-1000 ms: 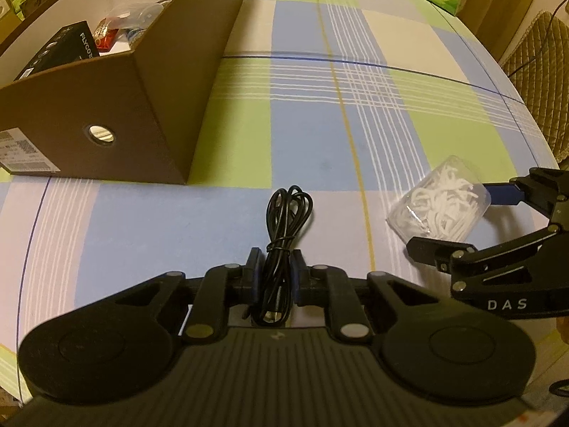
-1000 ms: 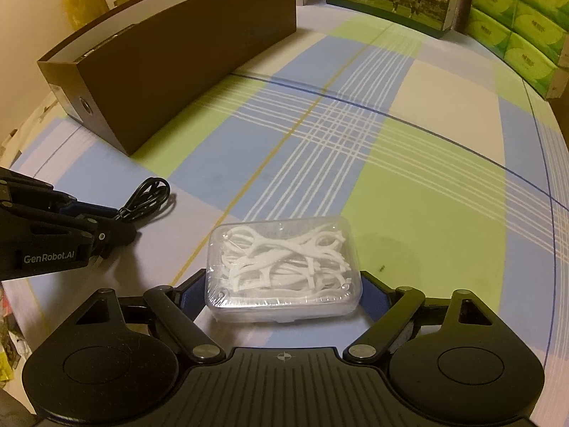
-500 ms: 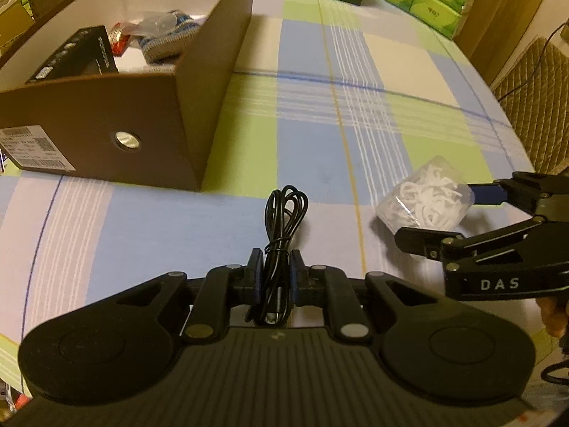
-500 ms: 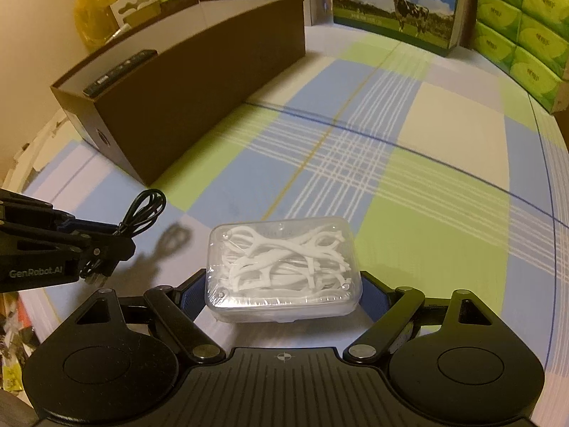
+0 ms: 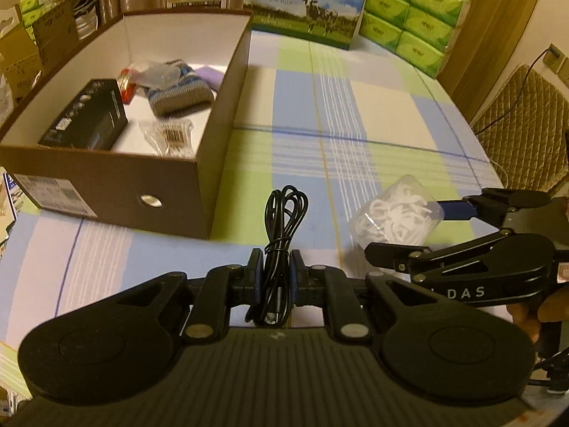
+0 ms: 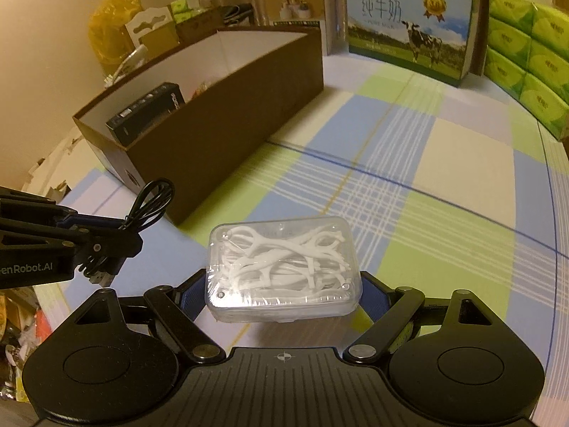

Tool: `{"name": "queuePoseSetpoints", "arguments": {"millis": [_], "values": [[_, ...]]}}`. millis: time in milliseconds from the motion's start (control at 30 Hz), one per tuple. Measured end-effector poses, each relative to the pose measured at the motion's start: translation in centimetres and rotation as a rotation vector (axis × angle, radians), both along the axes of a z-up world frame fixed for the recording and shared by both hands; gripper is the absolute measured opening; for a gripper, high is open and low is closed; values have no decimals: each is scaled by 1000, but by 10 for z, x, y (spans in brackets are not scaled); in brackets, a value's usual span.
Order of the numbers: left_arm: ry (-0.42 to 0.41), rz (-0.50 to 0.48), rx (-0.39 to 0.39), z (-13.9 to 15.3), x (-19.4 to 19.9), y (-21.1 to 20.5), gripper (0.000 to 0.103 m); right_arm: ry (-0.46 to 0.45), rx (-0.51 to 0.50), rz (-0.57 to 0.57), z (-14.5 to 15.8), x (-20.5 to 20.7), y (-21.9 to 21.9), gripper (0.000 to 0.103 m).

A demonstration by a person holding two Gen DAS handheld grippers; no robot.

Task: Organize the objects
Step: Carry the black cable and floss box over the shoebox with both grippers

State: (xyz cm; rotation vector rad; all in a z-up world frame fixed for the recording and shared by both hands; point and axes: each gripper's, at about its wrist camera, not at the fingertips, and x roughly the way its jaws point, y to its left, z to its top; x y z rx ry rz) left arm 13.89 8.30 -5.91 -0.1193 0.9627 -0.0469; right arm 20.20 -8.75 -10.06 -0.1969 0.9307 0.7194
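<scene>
My left gripper (image 5: 276,271) is shut on a coiled black cable (image 5: 284,213), whose loop sticks out ahead and whose plug hangs below the pads. The same cable (image 6: 149,203) shows at the left of the right wrist view, held above the tablecloth. My right gripper (image 6: 283,284) is shut on a clear plastic box of white floss picks (image 6: 282,267), its blue pads pressing both short ends. That floss box (image 5: 394,213) appears to the right in the left wrist view, lifted off the table. A brown cardboard box (image 5: 220,121) with a white inside stands ahead at the left.
Inside the cardboard box lie a black carton (image 5: 89,117), a knitted pouch (image 5: 181,89) and small packets (image 5: 170,135). A milk carton case (image 5: 306,3) and green tissue packs (image 5: 412,14) line the far edge of the checked tablecloth (image 5: 355,114). A quilted chair (image 5: 526,124) stands at the right.
Both grippers have risen off the table with the cable and the floss box still held. The views tipped up, so the inside of the cardboard box now shows.
</scene>
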Motion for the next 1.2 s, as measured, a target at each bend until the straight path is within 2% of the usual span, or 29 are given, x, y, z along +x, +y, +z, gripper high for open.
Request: {"name": "queuePoseSetpoints", "arguments": {"millis": [633, 1200], "values": [[-90, 40, 2, 42, 1, 32, 11, -63, 91, 50, 42, 5, 37, 83], [-163, 80, 32, 66, 23, 78, 11, -121, 169, 94, 69, 19, 99, 83]]}}
